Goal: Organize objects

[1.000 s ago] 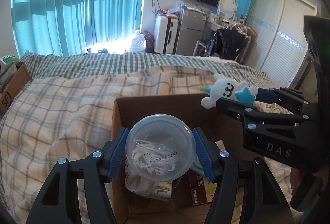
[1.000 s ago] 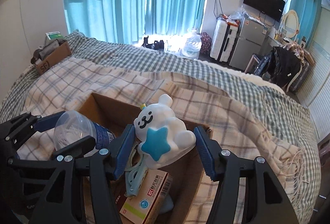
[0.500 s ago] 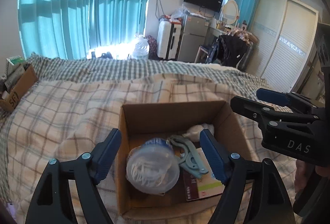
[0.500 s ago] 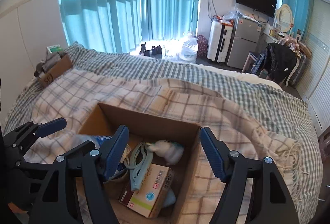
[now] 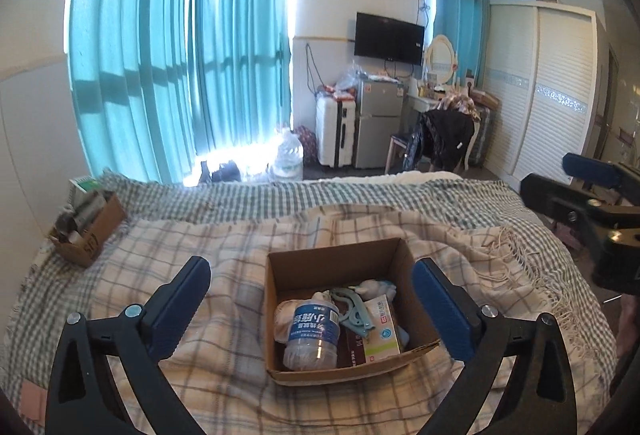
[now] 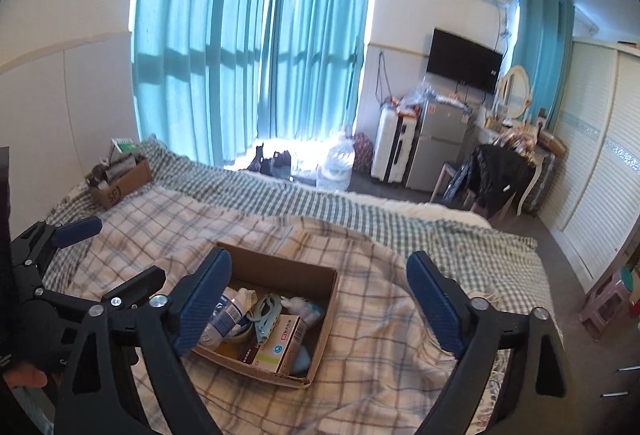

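Note:
An open cardboard box point(image 5: 336, 259) sits on the plaid blanket on the bed; it also shows in the right wrist view point(image 6: 280, 267). Inside lie a clear water bottle point(image 5: 312, 331) with a blue label, a pale green clip point(image 5: 352, 309), a white and green carton point(image 5: 382, 331) and a white plush toy point(image 6: 302, 305). My left gripper point(image 5: 312, 303) is open and empty, raised above and in front of the box. My right gripper point(image 6: 316, 299) is open and empty, also raised over the box.
A second small cardboard box point(image 5: 90, 229) with items stands at the bed's far left corner. Beyond the bed are teal curtains, a water jug point(image 5: 286, 159), a white suitcase point(image 5: 334, 137), a small fridge and a chair with dark clothes point(image 5: 440, 143). A wardrobe point(image 5: 540, 91) lines the right wall.
Both grippers opened: the left let the bottle go and the right let the plush toy go into the box. Both then pulled back and up, away from the box.

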